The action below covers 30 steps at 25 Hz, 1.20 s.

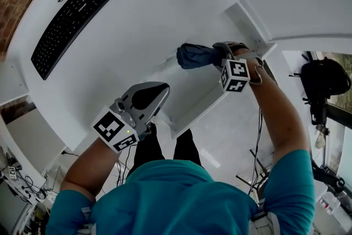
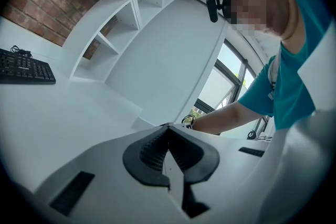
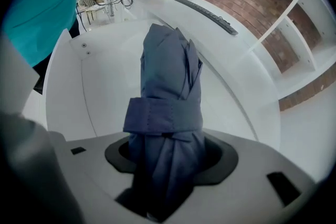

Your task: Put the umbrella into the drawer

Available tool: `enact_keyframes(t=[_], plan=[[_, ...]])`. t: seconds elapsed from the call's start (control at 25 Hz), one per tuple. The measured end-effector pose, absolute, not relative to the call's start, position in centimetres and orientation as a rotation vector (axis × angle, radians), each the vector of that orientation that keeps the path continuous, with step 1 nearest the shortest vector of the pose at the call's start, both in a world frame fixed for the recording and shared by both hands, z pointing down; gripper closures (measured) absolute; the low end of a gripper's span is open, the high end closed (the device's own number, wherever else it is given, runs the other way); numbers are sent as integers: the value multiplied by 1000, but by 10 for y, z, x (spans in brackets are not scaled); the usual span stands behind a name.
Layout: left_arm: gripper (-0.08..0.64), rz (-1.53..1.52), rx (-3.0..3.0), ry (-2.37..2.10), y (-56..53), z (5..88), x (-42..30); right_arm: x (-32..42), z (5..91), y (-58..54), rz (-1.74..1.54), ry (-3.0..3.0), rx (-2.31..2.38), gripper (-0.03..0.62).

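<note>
Umbrella (image 1: 195, 55): folded, dark blue, wrapped with its strap, held out over the open drawer (image 1: 184, 96) below the desk (image 1: 137, 25) edge. It lies roughly level in the head view, with its free end towards the desk. Whether it touches the drawer floor cannot be told.

Drawer: pulled out, white inside. In the right gripper view only the drawer's (image 3: 89, 92) pale floor and side wall show behind the umbrella (image 3: 168, 92). The umbrella is within its outline but held in the air or just at the floor.

Views compared: the head view gives the layout, with a black keyboard (image 1: 71, 25) well apart at the desk's far left and the person's two arms reaching in. The right gripper view alone shows the strap band and the cloth folds close up, with the keyboard (image 3: 205, 8) and white shelves (image 3: 294, 34) beyond. The left gripper view alone shows a brick wall (image 2: 47, 2), the shelves (image 2: 131, 8), the keyboard (image 2: 23, 68) side-on and the person's other forearm.

Right gripper (image 1: 223, 55): jaws set wide, clamped on the umbrella near its strap end, with cloth filling the gap between the pads (image 3: 170, 157).

Left gripper (image 1: 154, 93): beside the drawer's near corner, clear of the umbrella. Its jaws are pressed together with nothing between them (image 2: 168, 139).
</note>
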<state>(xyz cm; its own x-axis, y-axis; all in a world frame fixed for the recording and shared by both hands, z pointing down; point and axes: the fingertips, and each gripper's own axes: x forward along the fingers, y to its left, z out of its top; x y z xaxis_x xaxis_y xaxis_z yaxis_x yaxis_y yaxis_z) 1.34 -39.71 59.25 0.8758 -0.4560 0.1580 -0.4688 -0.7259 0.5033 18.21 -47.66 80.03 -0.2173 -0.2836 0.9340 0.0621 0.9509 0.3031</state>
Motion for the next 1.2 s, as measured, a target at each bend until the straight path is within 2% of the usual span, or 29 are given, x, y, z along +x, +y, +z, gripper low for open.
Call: enact_keyframes(t=[0.84,1.2], plan=[[545,12,2453,-668,-389,609,6,177,856,-469,-328,-1708,67,327],[545,9,2452,-671,-379,598,6,168,812,-461,-331,-1798,144,313]])
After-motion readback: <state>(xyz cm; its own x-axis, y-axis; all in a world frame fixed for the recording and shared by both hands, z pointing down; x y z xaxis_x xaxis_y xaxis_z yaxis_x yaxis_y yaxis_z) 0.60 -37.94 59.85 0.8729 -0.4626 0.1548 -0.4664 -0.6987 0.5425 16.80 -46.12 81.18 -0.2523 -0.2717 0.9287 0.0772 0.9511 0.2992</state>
